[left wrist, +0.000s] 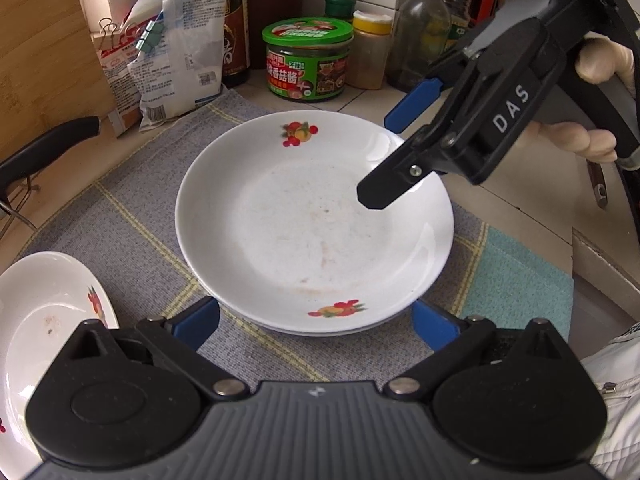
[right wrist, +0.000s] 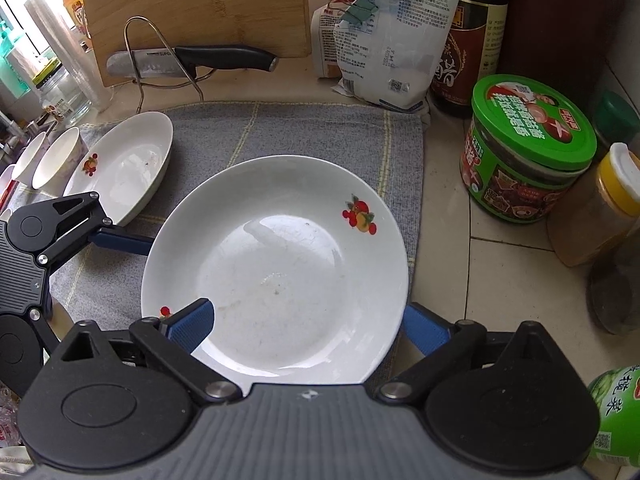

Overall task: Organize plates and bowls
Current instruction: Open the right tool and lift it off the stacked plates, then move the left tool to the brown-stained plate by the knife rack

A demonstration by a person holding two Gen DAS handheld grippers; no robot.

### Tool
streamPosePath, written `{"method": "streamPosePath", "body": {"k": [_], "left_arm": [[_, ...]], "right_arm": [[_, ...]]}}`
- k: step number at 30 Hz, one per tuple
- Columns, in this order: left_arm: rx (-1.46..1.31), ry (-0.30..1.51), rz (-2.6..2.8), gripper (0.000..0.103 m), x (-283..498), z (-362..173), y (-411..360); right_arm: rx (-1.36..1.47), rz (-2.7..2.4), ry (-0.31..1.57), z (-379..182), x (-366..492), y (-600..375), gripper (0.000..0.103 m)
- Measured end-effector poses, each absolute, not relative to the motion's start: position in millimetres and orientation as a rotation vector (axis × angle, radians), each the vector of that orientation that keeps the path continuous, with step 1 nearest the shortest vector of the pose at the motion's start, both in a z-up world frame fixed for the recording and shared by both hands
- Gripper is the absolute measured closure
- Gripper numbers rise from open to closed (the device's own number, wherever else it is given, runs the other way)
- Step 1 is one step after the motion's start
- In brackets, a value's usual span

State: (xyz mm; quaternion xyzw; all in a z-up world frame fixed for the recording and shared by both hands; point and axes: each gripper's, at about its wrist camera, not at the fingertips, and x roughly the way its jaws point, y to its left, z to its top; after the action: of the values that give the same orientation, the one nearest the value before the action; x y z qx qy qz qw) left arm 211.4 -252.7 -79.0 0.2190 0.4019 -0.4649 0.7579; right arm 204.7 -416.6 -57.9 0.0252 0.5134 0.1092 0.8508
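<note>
A white plate with fruit prints [left wrist: 312, 224] lies stacked on another plate on the grey cloth [left wrist: 132, 208]; it also shows in the right wrist view [right wrist: 280, 268]. My left gripper [left wrist: 316, 320] is open, its blue fingers on either side of the stack's near edge. My right gripper [right wrist: 308, 328] is open, one blue finger over the plate's near rim, the other outside it; it shows in the left wrist view at the plate's far right rim. A second fruit-print plate [right wrist: 124, 168] lies to the left, also seen in the left wrist view [left wrist: 44, 320]. Two white bowls [right wrist: 56, 160] stand beyond it.
A green-lidded jar [right wrist: 528, 148], yellow-capped spice jar [right wrist: 600, 208], dark sauce bottle [right wrist: 476, 36] and white bags [right wrist: 384, 32] crowd the back and right. A knife [right wrist: 192, 60] rests on a wire rack before a wooden cutting board [right wrist: 196, 8]. Tiled counter lies right of the cloth.
</note>
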Motion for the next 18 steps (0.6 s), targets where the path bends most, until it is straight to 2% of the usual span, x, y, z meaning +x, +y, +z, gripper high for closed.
{"method": "streamPosePath", "body": {"k": [9,18], "left_arm": [[0.444,0.774,-0.863,0.001,197,-59,-234],[0.282,0.729,-0.515,0.001,192,-28,-162]], "right_arm": [[-0.112,0.178,0.897,-50,186,-400,0.0],[-0.115,0.225,0.785,-38,182,-369,0.0]]}}
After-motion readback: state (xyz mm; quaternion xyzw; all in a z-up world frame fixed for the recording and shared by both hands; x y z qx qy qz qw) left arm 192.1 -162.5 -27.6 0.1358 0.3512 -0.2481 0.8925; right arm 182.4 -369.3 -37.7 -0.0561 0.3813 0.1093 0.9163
